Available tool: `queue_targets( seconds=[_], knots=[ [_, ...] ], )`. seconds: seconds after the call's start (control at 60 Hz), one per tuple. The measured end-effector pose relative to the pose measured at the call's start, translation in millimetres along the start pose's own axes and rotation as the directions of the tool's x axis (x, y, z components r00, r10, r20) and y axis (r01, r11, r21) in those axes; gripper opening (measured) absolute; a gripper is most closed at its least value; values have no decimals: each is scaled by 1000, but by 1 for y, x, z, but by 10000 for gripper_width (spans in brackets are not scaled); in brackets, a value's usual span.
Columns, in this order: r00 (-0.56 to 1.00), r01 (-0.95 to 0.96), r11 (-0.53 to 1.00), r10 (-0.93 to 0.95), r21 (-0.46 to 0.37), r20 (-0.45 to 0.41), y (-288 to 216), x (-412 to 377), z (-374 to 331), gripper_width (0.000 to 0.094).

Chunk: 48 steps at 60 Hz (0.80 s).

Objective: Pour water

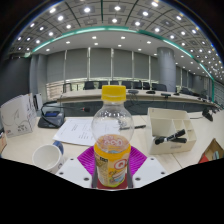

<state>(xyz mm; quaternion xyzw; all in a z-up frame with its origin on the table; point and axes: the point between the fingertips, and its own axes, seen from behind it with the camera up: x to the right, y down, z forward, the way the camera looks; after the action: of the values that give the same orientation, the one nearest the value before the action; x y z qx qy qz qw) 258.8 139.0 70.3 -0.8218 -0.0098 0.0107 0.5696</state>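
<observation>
A clear plastic bottle (112, 130) with a yellow cap and an orange-yellow label stands upright between my fingers. My gripper (112, 168) is shut on the bottle, its magenta pads (86, 158) pressing the labelled lower part from both sides. The bottle looks lifted slightly above the pale table (150, 160). A white paper cup (47, 157) sits on the table to the left of the bottle, close to my left finger. I cannot make out a water level in the bottle.
Papers (76, 129) lie behind the bottle. A white box (172, 130) holding a dark object is at the right, a printed carton (16, 114) at the far left. Desks and chairs (140, 88) fill the office behind.
</observation>
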Motion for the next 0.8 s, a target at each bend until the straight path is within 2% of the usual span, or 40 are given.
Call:
queue_targets(
  seconds=[0.05, 0.133, 0.283, 0.317, 0.367, 0.383, 0.417, 0.483, 0.683, 0.8],
  knots=[
    [1000, -8, 1000, 8, -14, -6, 10, 2, 0, 402],
    [1000, -12, 1000, 12, 17, -5, 11, 1, -3, 415],
    [1000, -2, 1000, 3, 12, -12, 13, 1, -5, 548],
    [1000, -6, 1000, 6, -12, -10, 16, 0, -6, 624],
    [1000, -16, 999, 15, -49, -20, 20, 1, -9, 843],
    [1000, -17, 998, 16, -53, -23, 21, 2, -9, 866],
    [999, -19, 998, 17, -64, -35, 20, 4, -15, 830],
    [998, -18, 995, 12, -95, -64, 18, 7, -29, 868],
    [994, -14, 982, -6, -187, -105, 4, -3, -102, 856],
    [994, -45, 973, 22, -226, -104, -8, -29, -168, 858]
  ],
)
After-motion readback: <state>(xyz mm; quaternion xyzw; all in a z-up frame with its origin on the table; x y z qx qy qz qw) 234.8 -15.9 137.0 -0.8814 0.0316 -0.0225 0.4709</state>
